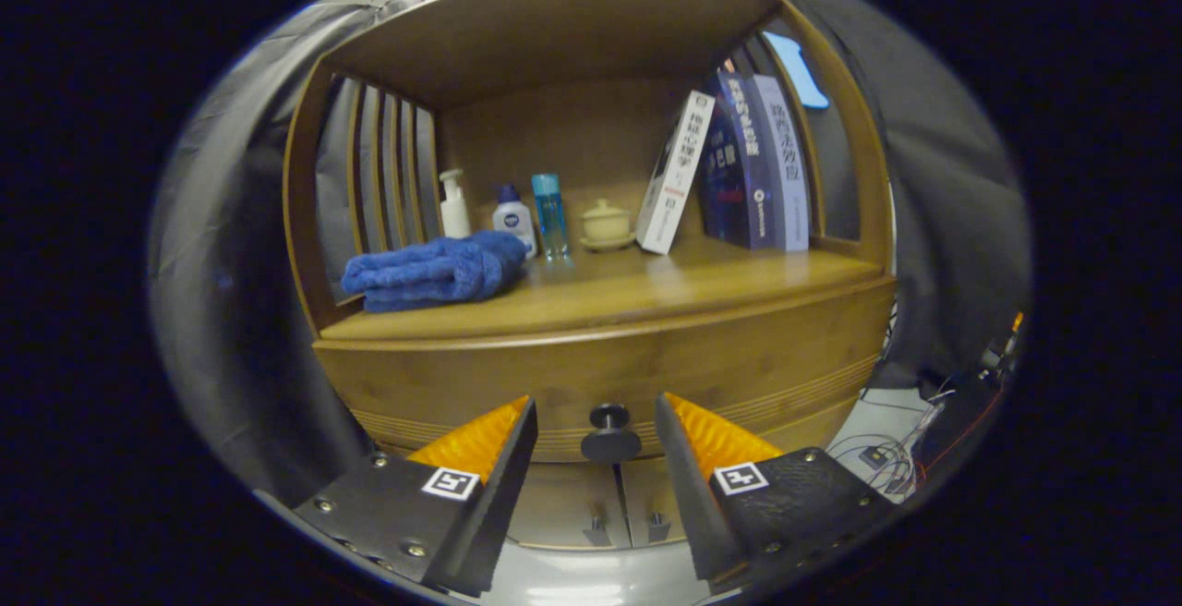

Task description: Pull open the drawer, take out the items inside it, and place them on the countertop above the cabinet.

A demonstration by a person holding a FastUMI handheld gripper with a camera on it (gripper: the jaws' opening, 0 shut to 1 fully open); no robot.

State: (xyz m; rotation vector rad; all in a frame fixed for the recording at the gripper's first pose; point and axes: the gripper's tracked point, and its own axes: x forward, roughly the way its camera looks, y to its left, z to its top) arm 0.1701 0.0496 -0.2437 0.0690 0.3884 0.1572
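While the drawer [609, 375] is shut, its front lying flush under the counter [646, 296], the step in hand is judged to be the grasp of the drawer knob [610, 433], which is taken as the landmark for all that follows. The hand-held gripper [596, 421] is held wide open with nothing in it, one finger to each side of the knob and neither touching it. For a good pull, the fingers should be brought forward until the knob's stem lies between the pads, closed squarely on it, and then drawn straight back along the drawer's run; a slanted pull would likely bind the drawer or let the round knob slip. The items inside cannot be seen, so their number cannot be told.

Above the knob, one counter is counted, roofed by one shelf top. Up and to the right of the knob, three books [739, 163] are counted, the nearest leaning. Up and to the left, one folded blue towel [434, 271] lies. Just behind it, three bottles [514, 214] stand: one pump bottle, one squat white one, one tall blue one. Almost straight above the knob, one small lidded cup [606, 221] sits on a saucer. Below the knob, two small cabinet door handles [626, 527] are counted.
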